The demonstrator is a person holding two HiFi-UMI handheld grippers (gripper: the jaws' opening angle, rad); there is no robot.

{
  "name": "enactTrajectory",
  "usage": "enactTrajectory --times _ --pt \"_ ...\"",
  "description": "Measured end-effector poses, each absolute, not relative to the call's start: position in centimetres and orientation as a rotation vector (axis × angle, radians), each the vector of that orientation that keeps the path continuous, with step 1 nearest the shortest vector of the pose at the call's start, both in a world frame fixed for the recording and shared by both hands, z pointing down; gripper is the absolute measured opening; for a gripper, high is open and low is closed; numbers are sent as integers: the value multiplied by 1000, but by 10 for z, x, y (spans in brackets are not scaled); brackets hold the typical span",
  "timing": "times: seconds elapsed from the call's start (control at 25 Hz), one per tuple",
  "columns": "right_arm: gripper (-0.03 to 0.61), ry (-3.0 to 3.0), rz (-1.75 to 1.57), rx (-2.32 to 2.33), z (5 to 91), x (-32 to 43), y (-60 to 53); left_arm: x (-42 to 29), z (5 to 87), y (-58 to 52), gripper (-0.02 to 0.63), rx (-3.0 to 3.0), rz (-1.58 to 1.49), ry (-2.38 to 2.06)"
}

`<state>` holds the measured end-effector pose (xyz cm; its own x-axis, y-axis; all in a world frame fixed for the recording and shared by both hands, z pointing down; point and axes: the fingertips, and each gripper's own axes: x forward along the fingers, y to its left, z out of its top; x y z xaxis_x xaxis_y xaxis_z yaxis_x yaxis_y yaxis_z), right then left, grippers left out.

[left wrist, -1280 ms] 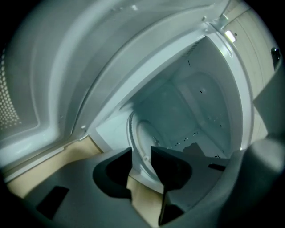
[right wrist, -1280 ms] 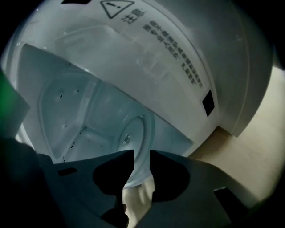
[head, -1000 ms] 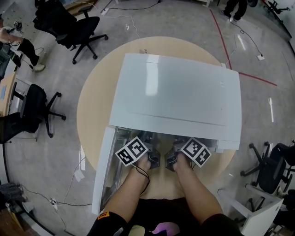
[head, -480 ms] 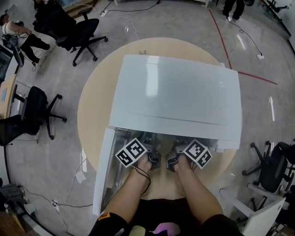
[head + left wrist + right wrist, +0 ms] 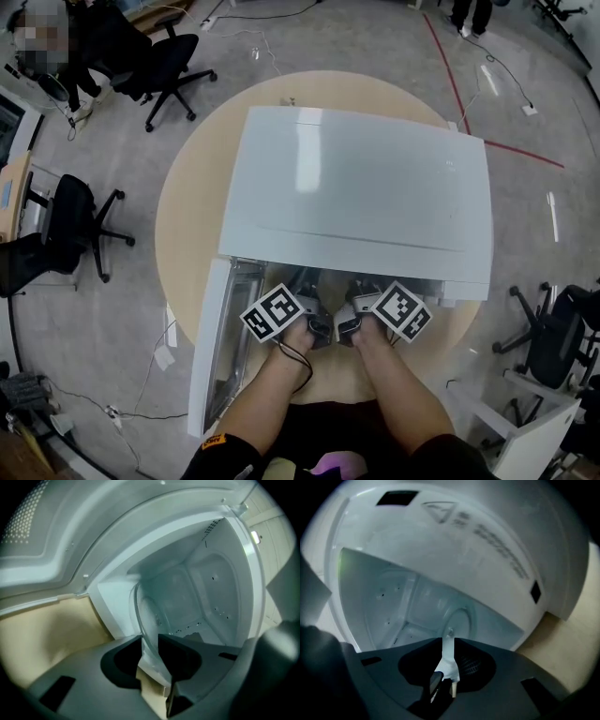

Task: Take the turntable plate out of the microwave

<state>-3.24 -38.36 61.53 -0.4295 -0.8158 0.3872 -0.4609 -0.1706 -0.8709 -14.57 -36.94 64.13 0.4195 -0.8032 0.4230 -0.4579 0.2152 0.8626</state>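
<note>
Head view, microwave: the white microwave (image 5: 356, 187) sits on a round beige surface (image 5: 183, 244). Its door (image 5: 214, 347) is swung out to the person's left, so the mouth faces the person.
Head view, hands: the left hand-held gripper (image 5: 298, 317) and the right hand-held gripper (image 5: 354, 317) sit side by side at the mouth, jaws reaching under the top edge. Two holds probably keep a wide glass disc level.
Head view, plate: not visible here, hidden under the microwave top.
Left gripper view, grip: the left hand-held gripper (image 5: 150, 641) is clenched on the rim of the clear plate (image 5: 145, 613), which passes between its jaws.
Left gripper view, plate place: the plate runs from the jaws back into the cavity (image 5: 211, 588), so most of it looks to be inside. The picture is rolled, so I cannot tell if the plate is tilted.
Right gripper view, grip: the right hand-held gripper (image 5: 447, 644) is clamped on the plate (image 5: 461, 620) at another point on the near rim, with thin glass edge-on between the jaws.
Right gripper view, surround: the cavity (image 5: 389, 602) opens behind the plate. A white panel with blurred print (image 5: 487, 536) is probably the microwave's front frame.
Step, as I judge it: both rim holds are made and the plate has yet to clear the mouth.
Risk: smooth glass pinched only at its edge could slip or knock the frame.
</note>
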Motion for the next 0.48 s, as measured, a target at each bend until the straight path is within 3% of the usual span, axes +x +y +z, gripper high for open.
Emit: enactTrajectory --times 0.2,0.32,0.48 --pt "94 1850 -1580 -1417 589 -44 -396 -146 640 -375 155 1417 -380 -1209" --pt "94 1823 -1618 -1458 602 -40 -387 -150 645 -375 104 1396 -374 -1215" --pt "94 1770 -1695 -1510 626 -35 -368 -152 643 -375 98 1391 -388 -1214"
